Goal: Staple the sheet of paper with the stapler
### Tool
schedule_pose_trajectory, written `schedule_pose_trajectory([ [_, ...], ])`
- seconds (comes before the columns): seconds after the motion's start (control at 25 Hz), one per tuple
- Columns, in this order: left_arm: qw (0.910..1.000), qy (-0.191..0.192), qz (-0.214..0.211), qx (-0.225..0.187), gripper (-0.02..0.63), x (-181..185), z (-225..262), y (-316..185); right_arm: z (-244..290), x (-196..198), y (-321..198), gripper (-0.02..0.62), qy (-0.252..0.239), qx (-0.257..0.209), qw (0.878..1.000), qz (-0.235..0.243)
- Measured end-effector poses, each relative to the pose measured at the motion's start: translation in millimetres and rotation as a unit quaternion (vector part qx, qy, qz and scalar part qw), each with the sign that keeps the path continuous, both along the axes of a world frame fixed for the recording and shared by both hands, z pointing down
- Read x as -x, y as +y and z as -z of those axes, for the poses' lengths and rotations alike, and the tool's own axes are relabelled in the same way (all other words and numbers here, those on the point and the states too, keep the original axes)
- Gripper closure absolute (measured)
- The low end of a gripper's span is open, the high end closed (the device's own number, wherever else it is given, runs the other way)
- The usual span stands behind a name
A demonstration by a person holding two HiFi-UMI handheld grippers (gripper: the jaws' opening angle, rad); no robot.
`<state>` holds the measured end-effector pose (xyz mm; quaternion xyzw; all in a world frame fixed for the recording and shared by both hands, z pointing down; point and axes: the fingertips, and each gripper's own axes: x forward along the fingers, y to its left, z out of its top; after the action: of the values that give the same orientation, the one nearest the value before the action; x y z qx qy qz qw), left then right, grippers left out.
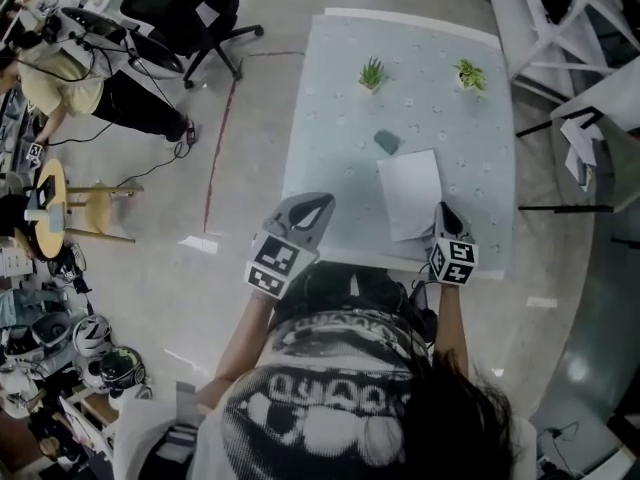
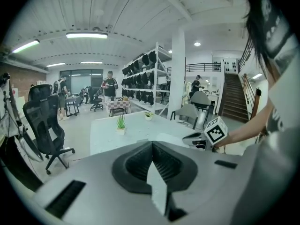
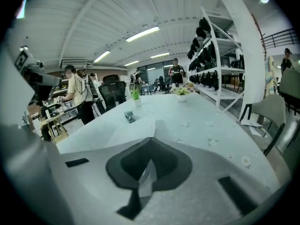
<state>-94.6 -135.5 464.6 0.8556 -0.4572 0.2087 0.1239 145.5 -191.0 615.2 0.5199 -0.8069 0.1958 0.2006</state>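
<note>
Table [image 1: 330, 118]: pale, with a flower print, long side running away from me. An office chair [image 1: 185, 8] stands on the floor off its far left corner, and a person [image 1: 60, 83] is by a bench beyond the chair.

Sheet of paper [image 1: 408, 193]: white, lies on the near right part of the table, short edge toward me. In the right gripper view its near portion rises off the tabletop up to the jaw tips, with a shadow beneath it.

Left gripper [image 1: 318, 208]: over the near left part of the table, left of the sheet and apart from it. Left gripper view: jaws closed together, nothing between them. Its marker cube [image 1: 275, 265] sits just off the table's near edge.

Right gripper [image 1: 445, 213]: at the sheet's right edge, close to the near corner. Jaws clenched, pinching the sheet there. Its marker cube [image 1: 453, 261] is at the table's near edge.

Two small potted plants, one at far centre [image 1: 371, 73] and one at far right [image 1: 470, 75], both upright and well apart from the sheet.

Stapler [image 1: 387, 142]: small, grey-blue, on the table just beyond the sheet's far left corner. I cannot tell whether it touches the sheet. Neither gripper is on it.
</note>
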Motion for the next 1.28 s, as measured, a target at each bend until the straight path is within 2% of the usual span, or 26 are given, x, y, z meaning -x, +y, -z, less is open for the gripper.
schedule_pose_trajectory([
  [0.16,1.0000,0.002,0.004,0.001,0.603,6.7,-0.4,1.8,14.2,6.1,-3.2,0.590,0.007,-0.029,0.999,0.012],
  [0.4,1.0000,0.002,0.004,-0.002,0.603,10.1,1.1,0.4,5.1,8.9,-13.7,0.589,0.015,-0.011,1.000,0.016],
  [0.72,1.0000,0.002,0.010,0.001,0.603,15.0,-1.2,0.6,-3.9,4.1,-26.2,0.590,-0.015,0.019,0.999,-0.032],
  [1.04,0.9999,0.003,0.010,0.006,0.603,13.1,-6.1,-2.9,-16.5,8.2,-26.0,0.590,-0.068,0.068,0.991,-0.099],
  [1.28,0.9999,0.003,0.000,0.010,0.603,5.2,-7.4,-7.4,-19.8,13.9,-26.6,0.589,-0.060,0.075,0.990,-0.102],
])
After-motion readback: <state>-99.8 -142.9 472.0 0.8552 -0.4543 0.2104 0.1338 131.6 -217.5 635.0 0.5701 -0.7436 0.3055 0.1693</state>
